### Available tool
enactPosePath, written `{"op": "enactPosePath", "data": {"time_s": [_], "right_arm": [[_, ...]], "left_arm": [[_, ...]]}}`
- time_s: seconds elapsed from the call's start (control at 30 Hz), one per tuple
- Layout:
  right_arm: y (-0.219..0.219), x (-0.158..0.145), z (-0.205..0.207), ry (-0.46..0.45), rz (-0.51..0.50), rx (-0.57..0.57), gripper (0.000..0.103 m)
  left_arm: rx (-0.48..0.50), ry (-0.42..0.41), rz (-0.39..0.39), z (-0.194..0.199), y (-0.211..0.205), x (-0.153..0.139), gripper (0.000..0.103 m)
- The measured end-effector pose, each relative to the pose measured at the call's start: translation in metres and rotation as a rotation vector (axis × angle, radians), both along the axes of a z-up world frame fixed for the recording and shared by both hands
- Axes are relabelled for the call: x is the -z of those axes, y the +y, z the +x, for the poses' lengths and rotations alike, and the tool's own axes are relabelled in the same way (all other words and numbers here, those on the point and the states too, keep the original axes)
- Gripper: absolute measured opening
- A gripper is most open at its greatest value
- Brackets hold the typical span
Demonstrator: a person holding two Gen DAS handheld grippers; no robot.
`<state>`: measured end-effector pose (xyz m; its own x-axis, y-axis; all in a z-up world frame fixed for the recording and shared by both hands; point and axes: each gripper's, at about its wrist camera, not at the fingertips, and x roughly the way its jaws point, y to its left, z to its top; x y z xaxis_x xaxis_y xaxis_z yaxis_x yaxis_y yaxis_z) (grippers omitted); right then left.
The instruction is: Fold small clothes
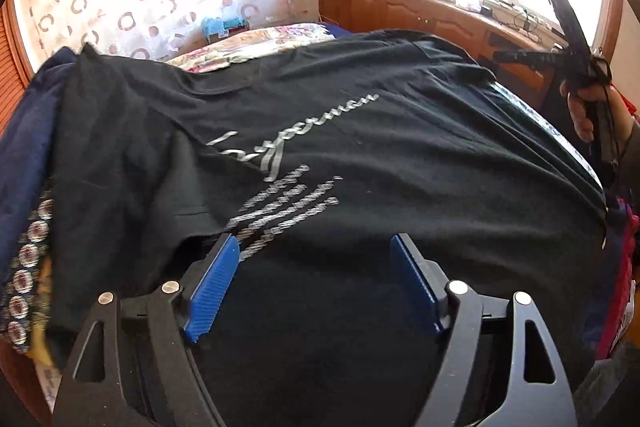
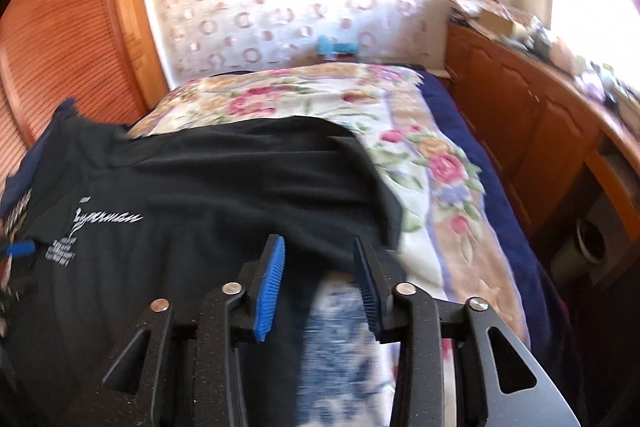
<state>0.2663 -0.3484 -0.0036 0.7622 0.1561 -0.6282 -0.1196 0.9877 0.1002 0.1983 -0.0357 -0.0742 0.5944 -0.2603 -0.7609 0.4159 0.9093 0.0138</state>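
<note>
On floral bedspread (image 2: 432,163): black T-shirt (image 1: 360,147) spread; both hand-held grippers (image 1: 316,267) (image 2: 320,279) agape, empty.

T-shirt (image 1: 360,155): black, silver print | bedspread (image 2: 432,163): floral | fingers (image 1: 214,283): blue

We see a black T-shirt (image 1: 360,131) spread flat over the bed, front side up, with silver handwriting and some lines of small text on the chest. One sleeve (image 2: 360,163) lies on the flowered blanket. The cloth shows only soft wrinkles.
</note>
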Motion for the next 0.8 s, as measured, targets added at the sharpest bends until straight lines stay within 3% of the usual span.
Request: {"op": "enactPosePath", "data": {"time_s": [0.2, 0.43, 0.6, 0.73, 0.8], "right_arm": [[-0.022, 0.007, 0.019, 0.054, 0.116, 0.087, 0.046], [-0.032, 0.016, 0.038, 0.128, 0.251, 0.114, 0.046], [-0.042, 0.023, 0.052, 0.206, 0.297, 0.149, 0.046], [-0.049, 0.018, 0.058, 0.219, 0.352, 0.154, 0.046], [-0.053, 0.017, 0.057, 0.224, 0.366, 0.154, 0.046]], "left_arm": [[0.013, 0.028, 0.008, 0.008, -0.023, 0.012, 0.079], [-0.005, 0.038, -0.008, 0.012, -0.025, 0.016, 0.080], [0.004, 0.048, 0.001, 0.014, -0.027, 0.018, 0.090], [0.022, 0.057, 0.011, 0.014, -0.031, 0.020, 0.102], [0.025, 0.062, 0.017, 0.014, -0.033, 0.022, 0.103]]}}
